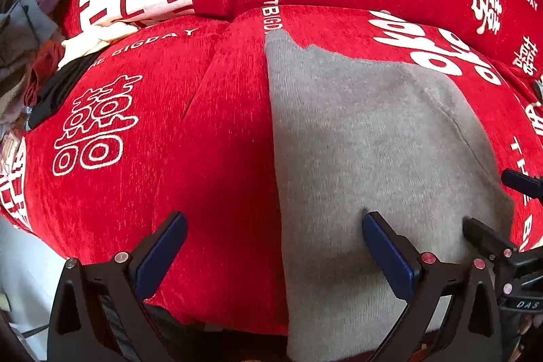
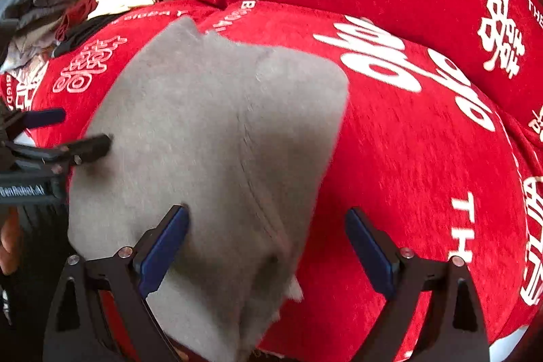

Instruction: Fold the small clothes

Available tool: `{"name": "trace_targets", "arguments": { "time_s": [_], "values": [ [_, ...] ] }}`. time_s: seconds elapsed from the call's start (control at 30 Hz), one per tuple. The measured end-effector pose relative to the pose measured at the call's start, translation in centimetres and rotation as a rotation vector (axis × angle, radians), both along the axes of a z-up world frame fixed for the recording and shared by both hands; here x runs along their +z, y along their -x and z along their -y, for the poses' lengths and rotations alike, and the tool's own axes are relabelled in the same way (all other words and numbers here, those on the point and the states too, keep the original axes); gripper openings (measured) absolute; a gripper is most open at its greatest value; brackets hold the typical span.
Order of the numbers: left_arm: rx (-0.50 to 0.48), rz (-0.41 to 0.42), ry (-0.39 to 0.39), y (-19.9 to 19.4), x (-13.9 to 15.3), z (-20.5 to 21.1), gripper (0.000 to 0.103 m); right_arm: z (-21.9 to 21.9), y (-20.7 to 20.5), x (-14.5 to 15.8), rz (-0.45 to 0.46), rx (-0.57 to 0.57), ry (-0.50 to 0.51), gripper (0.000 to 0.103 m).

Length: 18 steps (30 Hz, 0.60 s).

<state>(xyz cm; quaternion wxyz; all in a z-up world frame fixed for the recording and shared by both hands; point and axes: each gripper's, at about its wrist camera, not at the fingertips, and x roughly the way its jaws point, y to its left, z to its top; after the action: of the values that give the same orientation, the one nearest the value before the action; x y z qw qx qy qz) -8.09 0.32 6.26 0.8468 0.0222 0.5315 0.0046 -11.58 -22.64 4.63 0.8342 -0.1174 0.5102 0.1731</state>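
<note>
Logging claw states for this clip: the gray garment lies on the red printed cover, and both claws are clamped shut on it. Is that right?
Not quite. The gray garment does lie on the red printed cover, but neither claw is shut on it. The left wrist view shows the left claw with its jaws spread wide; the right wrist view shows the right claw likewise open over the cloth.

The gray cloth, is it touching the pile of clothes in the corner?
Apart. The right wrist view shows red cover between the gray cloth and the pile.

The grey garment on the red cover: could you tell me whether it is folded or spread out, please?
Mostly spread: the grey garment lies in one broad sheet on the red cover, with a seam down it. Neither open gripper holds it.
</note>
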Motion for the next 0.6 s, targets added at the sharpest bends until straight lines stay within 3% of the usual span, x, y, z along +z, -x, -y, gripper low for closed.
{"name": "trace_targets", "arguments": {
  "time_s": [0.17, 0.47, 0.6],
  "values": [
    [-0.021, 0.003, -0.023, 1.6, 1.3, 0.8, 0.103, -0.6, 2.2, 1.3, 0.034, 0.047, 0.141, 0.094],
    [-0.011, -0.017, 0.088, 2.8, 2.4, 0.6, 0.103, -2.6, 4.5, 4.5, 0.072, 0.116, 0.126, 0.095],
    [0.084, -0.031, 0.082, 3.3, 2.0, -0.2, 0.103, -3.1, 4.6, 4.7, 0.067, 0.119, 0.131, 0.095]
  ]
}}
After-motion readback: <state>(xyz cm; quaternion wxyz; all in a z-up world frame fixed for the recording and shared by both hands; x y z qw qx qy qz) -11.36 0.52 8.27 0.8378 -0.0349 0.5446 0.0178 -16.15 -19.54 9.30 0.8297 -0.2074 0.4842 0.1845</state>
